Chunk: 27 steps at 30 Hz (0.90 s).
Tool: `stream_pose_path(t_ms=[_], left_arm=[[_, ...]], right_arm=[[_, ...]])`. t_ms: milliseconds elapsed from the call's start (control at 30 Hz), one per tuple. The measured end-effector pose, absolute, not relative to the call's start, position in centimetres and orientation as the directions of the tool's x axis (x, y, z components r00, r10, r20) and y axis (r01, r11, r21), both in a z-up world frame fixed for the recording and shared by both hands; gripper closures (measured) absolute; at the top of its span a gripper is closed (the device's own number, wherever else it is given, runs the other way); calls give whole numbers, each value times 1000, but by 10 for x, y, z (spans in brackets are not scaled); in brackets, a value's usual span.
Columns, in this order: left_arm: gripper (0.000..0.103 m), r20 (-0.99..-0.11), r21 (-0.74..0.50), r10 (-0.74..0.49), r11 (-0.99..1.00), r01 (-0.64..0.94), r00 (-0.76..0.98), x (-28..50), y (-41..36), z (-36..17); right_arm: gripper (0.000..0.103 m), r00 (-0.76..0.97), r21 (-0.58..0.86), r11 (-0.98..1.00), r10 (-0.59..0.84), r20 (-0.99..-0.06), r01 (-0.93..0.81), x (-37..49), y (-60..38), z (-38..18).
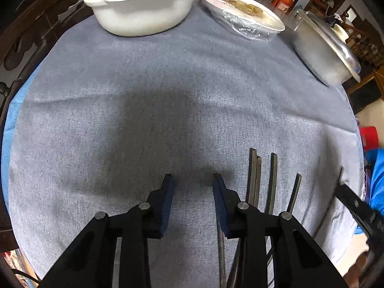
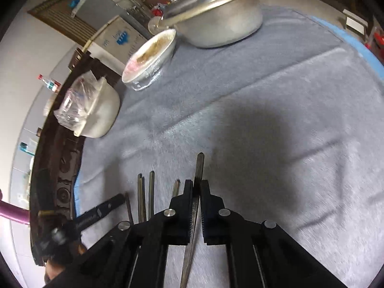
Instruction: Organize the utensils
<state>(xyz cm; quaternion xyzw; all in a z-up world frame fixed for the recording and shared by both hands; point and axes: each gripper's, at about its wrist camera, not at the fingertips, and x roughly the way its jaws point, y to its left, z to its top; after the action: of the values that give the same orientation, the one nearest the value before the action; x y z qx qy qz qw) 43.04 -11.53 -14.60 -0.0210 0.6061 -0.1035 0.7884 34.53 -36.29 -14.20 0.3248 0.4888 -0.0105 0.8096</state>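
Chopsticks (image 1: pixel 254 177) lie in a loose row on the grey cloth (image 1: pixel 168 96) near the desk's near edge, their square ends pointing toward the far side. Two lie touching, a third just beside them, a fourth a little apart. The left tongs (image 1: pixel 193 180) hang over bare cloth just left of that row, jaws partly spread with nothing between them. The right tongs (image 2: pixel 197 184) are pressed together on a single chopstick (image 2: pixel 199 165), which runs between the jaws and sticks out past the tips, lifted off the row that lies to its left. Along the far edge of the desk stand a white casserole dish (image 1: pixel 141 12) with a clear bag in it, a bowl under cling film (image 1: pixel 242 12) beside it, and a lidded metal pot (image 1: pixel 324 48) at the far right corner. A blue underlay (image 2: pixel 355 38) shows at the cloth's border.
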Motion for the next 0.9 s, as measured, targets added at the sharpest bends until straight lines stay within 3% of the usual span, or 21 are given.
stream_pose_path(t_ms=[233, 333, 367, 667, 900], left_arm=[[71, -946, -167, -199, 976, 141, 257, 432, -125, -146], [96, -942, -155, -191, 977, 147, 274, 432, -128, -147], [98, -942, -163, -199, 975, 150, 272, 434, -130, -149], [98, -911, -166, -214, 973, 160, 354, 401, -117, -138], [98, -832, -174, -253, 964, 200, 493, 350, -92, -80]], right_arm=[[96, 569, 558, 758, 308, -762, 336, 306, -377, -132], [96, 583, 573, 750, 314, -749, 331, 295, -378, -130], [96, 588, 575, 749, 314, -746, 329, 291, -377, -128], [96, 666, 549, 782, 244, -705, 295, 250, -376, -105], [96, 759, 557, 791, 194, -622, 254, 216, -372, -73]])
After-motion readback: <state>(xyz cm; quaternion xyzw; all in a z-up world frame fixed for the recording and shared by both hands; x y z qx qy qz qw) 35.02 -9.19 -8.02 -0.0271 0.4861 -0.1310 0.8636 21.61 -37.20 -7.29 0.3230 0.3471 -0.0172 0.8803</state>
